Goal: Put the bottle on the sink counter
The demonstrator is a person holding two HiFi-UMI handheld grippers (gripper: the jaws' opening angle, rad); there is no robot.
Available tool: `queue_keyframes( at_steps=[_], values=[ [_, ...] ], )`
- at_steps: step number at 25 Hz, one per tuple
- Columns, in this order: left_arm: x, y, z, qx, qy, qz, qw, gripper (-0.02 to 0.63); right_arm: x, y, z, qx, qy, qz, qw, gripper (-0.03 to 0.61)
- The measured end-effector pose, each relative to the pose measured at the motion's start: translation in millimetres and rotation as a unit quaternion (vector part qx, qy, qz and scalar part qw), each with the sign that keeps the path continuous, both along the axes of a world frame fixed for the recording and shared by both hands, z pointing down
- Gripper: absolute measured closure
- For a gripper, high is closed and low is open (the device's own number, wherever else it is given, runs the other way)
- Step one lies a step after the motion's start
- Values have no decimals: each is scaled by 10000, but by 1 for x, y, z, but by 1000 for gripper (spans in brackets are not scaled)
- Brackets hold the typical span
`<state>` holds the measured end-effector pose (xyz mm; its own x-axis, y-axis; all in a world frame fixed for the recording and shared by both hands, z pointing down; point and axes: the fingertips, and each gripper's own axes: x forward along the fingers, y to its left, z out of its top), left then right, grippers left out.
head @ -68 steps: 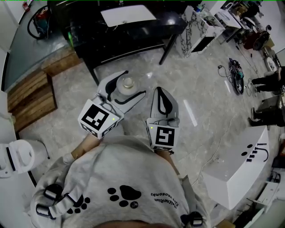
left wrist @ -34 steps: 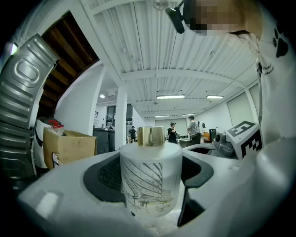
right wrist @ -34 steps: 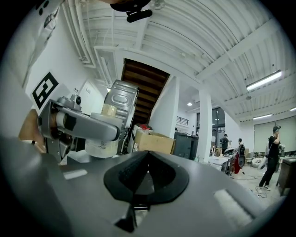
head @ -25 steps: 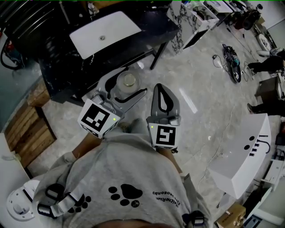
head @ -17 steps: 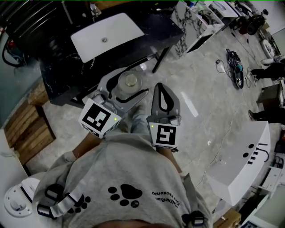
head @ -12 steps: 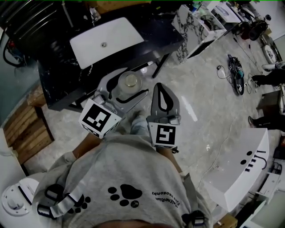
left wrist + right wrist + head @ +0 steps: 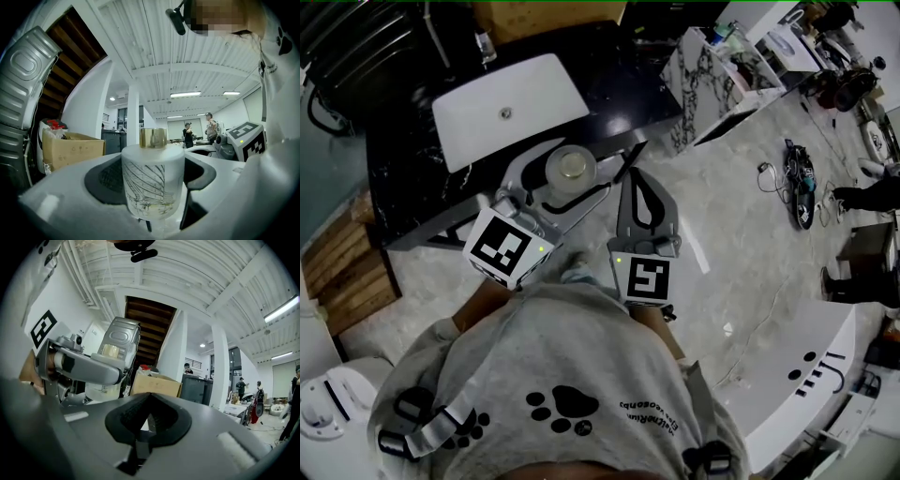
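A frosted white bottle [image 7: 569,170] with a gold cap [image 7: 153,137] and a line drawing on its side [image 7: 149,184] stands upright between the jaws of my left gripper [image 7: 566,174], which is shut on its body. In the head view the bottle hangs over the near edge of the black sink counter [image 7: 619,75], just in front of the white basin [image 7: 508,105]. My right gripper [image 7: 639,200] is beside it on the right, shut and holding nothing [image 7: 149,404]. The right gripper view also shows the bottle [image 7: 104,380] behind a left jaw.
A cardboard box [image 7: 546,13] sits at the back of the counter. A marble-patterned cabinet [image 7: 705,67] stands to the right, a white unit [image 7: 792,375] at the lower right, wooden boards [image 7: 337,272] on the left. Cables [image 7: 797,178] lie on the floor.
The sink counter and basin have come closer under the grippers as the person walked up. The bottle has stayed in the left gripper; the right gripper has stayed shut.
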<state>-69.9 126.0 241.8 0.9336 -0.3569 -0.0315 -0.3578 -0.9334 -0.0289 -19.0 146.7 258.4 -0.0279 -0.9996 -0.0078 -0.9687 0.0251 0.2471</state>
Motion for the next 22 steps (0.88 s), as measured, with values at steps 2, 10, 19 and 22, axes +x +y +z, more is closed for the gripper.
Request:
queue_keyframes(
  at_steps=[2,10,19,22],
  values=[
    [12,-10,2,-13,-22,-103,9999,273,14,-10,0,-2,-14,-58,10000,577],
    [50,-38,2,-19,-54,-535,9986,273,56,-40,1,43,-81,-412,9991,577],
    [53,-55,0,27,-105,-826,9965,275,71,-63,0,185,-86,-570,9982,577],
    [52,-60,0,37,-122,-842,9964,273,72,-69,-3,214,-54,-556,9982,577]
  ],
)
